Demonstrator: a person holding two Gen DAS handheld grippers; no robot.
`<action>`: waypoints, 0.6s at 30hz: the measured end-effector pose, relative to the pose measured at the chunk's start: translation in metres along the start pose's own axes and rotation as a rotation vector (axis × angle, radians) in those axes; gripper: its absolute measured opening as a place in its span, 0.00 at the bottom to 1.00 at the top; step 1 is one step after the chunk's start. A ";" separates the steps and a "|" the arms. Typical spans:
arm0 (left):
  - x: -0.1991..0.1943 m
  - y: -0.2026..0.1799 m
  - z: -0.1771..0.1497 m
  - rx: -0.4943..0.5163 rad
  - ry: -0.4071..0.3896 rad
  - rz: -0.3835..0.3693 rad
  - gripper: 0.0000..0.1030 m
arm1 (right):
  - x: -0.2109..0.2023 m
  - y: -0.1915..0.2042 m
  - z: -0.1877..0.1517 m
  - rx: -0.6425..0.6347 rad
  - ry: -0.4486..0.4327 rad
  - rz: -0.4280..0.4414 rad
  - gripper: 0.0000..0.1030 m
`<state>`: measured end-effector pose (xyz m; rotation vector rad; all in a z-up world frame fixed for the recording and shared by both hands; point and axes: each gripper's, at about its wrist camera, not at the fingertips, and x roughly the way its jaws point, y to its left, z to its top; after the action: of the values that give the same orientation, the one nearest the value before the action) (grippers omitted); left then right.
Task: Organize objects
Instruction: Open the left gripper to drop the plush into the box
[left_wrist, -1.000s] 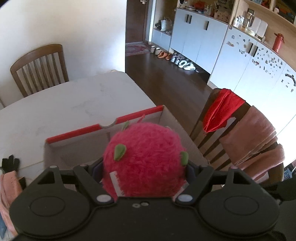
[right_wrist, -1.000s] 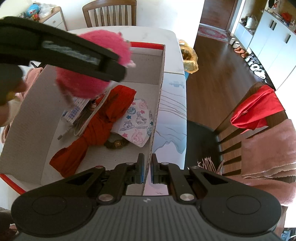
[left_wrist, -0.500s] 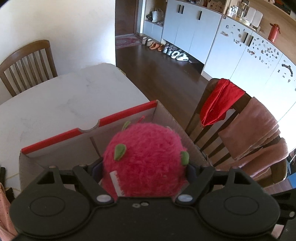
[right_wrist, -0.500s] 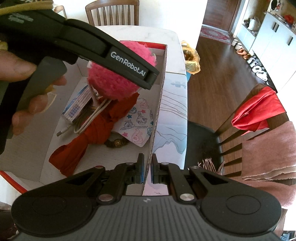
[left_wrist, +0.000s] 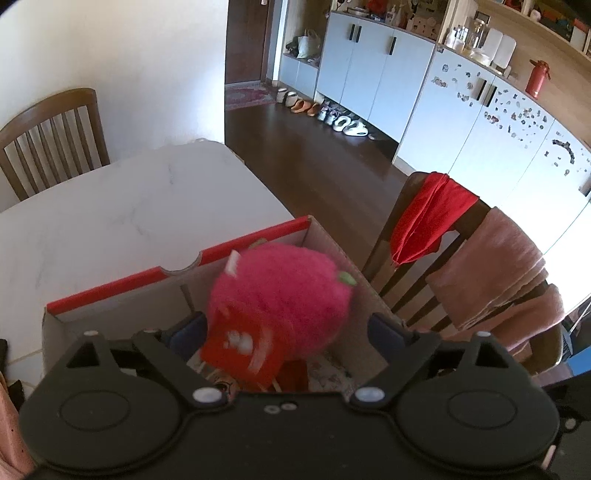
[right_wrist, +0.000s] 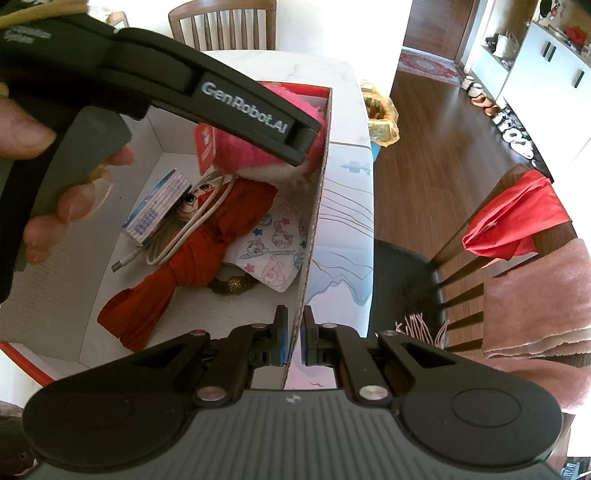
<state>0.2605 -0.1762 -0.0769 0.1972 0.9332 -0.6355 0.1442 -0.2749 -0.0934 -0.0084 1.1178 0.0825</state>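
A fuzzy pink plush fruit (left_wrist: 280, 302) with green leaves and a red tag hangs blurred between my left gripper's (left_wrist: 286, 328) jaws, which are opening; the pads stand clear of it. It is over the far corner of the red-rimmed cardboard box (left_wrist: 147, 280). In the right wrist view the plush (right_wrist: 236, 155) sits low against the box wall (right_wrist: 317, 221), under the left gripper's finger (right_wrist: 240, 107). My right gripper (right_wrist: 293, 332) is shut on the near end of that wall.
Inside the box lie a knotted red cloth (right_wrist: 207, 243), a white cable (right_wrist: 184, 232), a blue-white packet (right_wrist: 159, 206), a pony-print cloth (right_wrist: 273, 240) and a gold ring (right_wrist: 231, 284). A chair with a red cloth (left_wrist: 428, 218) and pink towels (left_wrist: 495, 280) stands right of the white table (left_wrist: 129, 206).
The left jaws have spread apart and let go of the pink plush, which tips and drops lower into the box. The right gripper has kept still on the box wall.
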 end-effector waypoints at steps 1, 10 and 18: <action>-0.002 0.000 -0.001 -0.001 -0.001 0.002 0.90 | 0.000 0.000 0.000 0.001 0.001 0.000 0.06; -0.029 0.011 -0.005 -0.030 -0.044 0.016 0.90 | 0.000 0.001 0.001 0.008 0.006 -0.008 0.06; -0.056 0.024 -0.013 -0.075 -0.076 0.031 0.90 | -0.001 0.000 0.002 0.015 0.012 -0.012 0.06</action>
<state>0.2420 -0.1281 -0.0425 0.1198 0.8775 -0.5742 0.1458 -0.2745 -0.0915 -0.0022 1.1305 0.0633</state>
